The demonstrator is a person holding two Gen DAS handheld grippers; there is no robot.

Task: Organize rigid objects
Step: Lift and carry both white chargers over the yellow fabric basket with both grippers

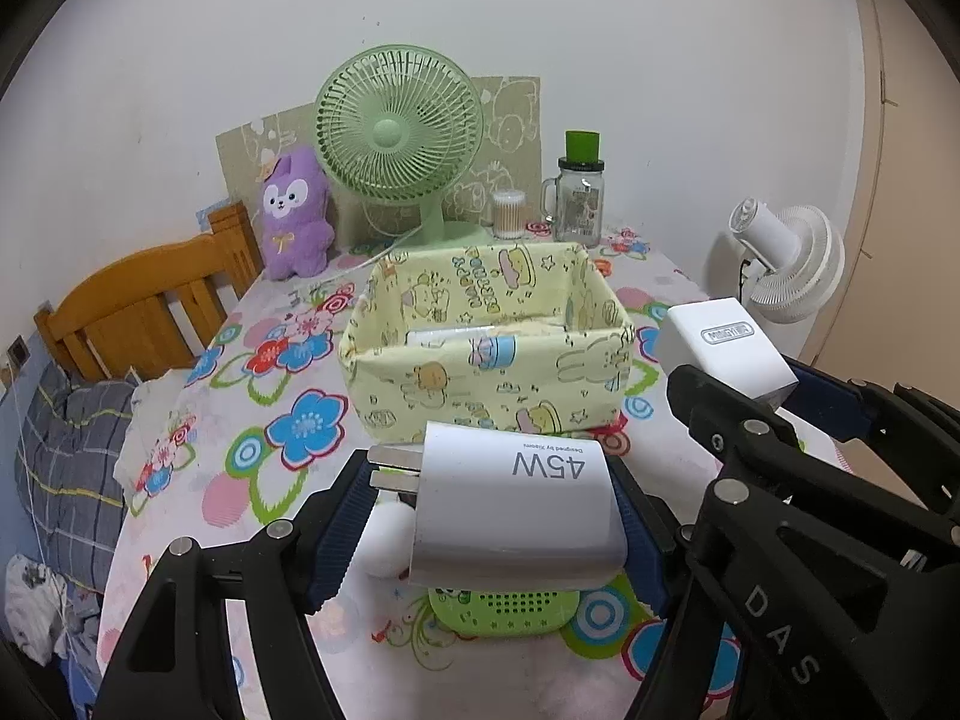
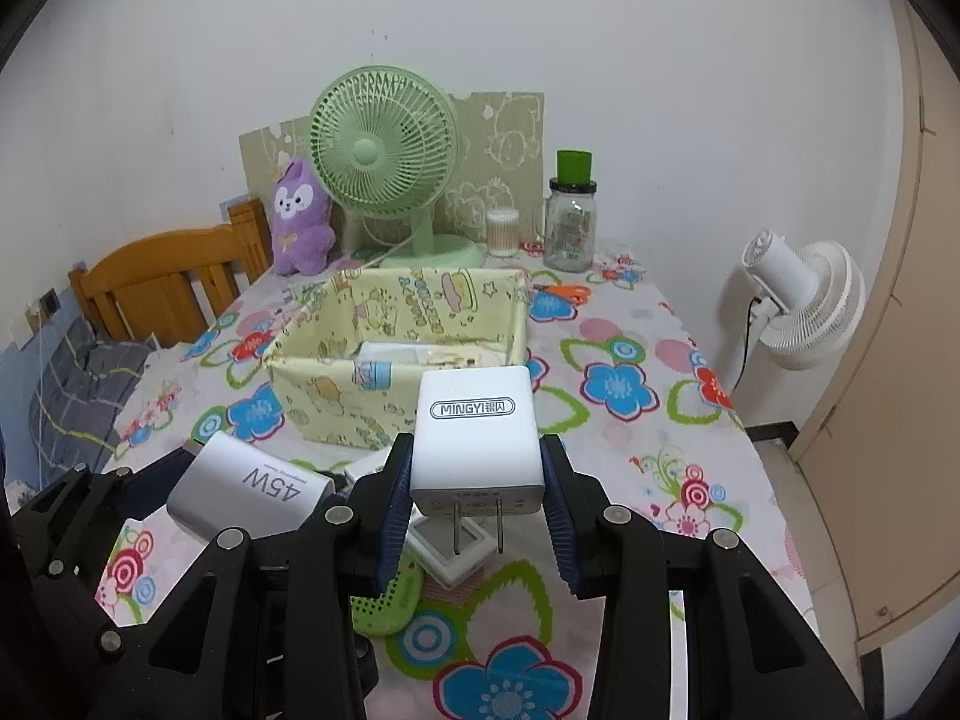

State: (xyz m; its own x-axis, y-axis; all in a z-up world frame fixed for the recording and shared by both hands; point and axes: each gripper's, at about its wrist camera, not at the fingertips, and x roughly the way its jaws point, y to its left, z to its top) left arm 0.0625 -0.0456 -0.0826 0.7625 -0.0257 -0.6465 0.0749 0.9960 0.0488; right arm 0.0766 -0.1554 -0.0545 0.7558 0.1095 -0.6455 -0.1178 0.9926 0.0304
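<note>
Desk [image 2: 690, 420], flower-print cloth, takes up most of both views. Wooden bed headboard [image 1: 138, 312] off its left edge, white standing fan [image 2: 804, 306] off the right.

Back row by the wall: green desk fan [image 1: 399, 132], purple plush [image 1: 294, 210], glass mug jar with green cap [image 1: 579, 192], cotton swab tub [image 1: 509, 213].

Yellow cartoon-print fabric bin [image 1: 492, 384] sits mid-desk, open top, some white items lying inside; can't tell what they are.

Left tool [image 1: 489, 525]: pinching the 45W charger [image 1: 516, 516] across its sides, blue pads pressed on it. Charger lies sideways, prongs pointing left, held above the desk just in front of the bin.

Right tool [image 2: 477, 507]: pinching the MINGYI charger [image 2: 474, 438], pads tight on both sides, prongs pointing back toward the camera. Also off the desk, in front of the bin's near wall.

Both tools sit side by side, chargers apart, not touching.

On the desk under them: green perforated case [image 1: 504, 609], a small white square frame piece [image 2: 447, 552], and a white rounded item [image 1: 384, 540], partly hidden by the left charger.
</note>
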